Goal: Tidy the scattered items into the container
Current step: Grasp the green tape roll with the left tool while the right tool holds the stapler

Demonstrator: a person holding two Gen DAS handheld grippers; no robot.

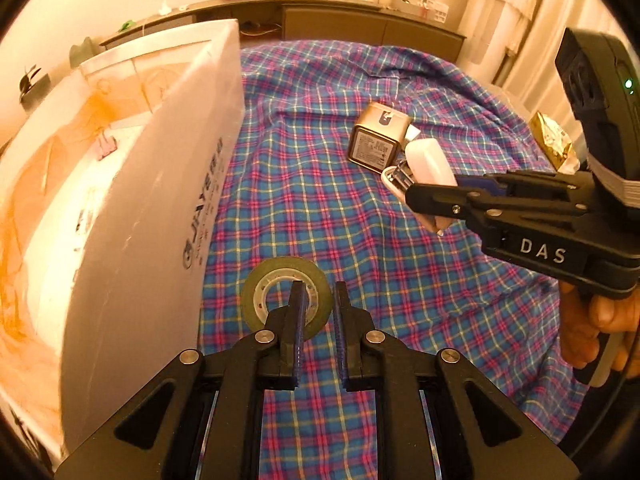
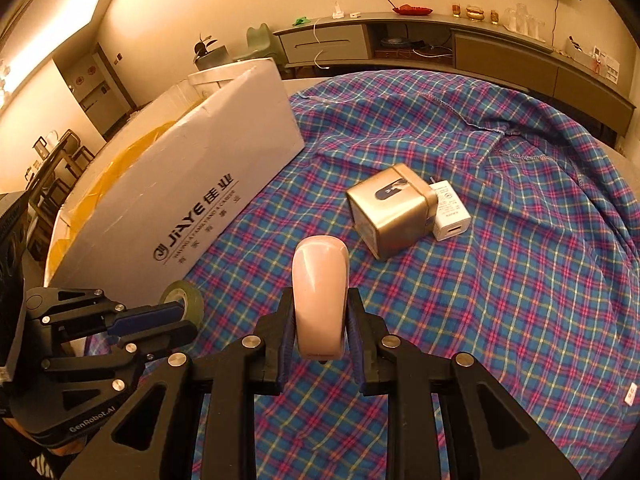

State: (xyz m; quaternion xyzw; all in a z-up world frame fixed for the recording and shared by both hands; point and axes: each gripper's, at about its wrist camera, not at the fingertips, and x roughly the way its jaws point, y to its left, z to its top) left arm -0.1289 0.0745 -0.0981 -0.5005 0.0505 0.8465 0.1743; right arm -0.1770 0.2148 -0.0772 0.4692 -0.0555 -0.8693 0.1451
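Right wrist, tongs (image 2: 320, 324) clamping stapler (image 2: 320, 304)

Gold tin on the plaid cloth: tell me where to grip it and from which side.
Grip the gold tin across its two flat long sides, coming from above. It lies on its side, and the white charger touches its far end, so avoid closing there.

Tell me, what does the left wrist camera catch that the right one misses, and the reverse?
Left wrist only: a crinkled gold foil packet at the cloth's far edge, and a pink binder clip inside the white cardboard box.
Right wrist only: the white USB charger in full, socket showing.
Both: the box, plaid cloth, gold square tin, green tape roll and pale stapler.
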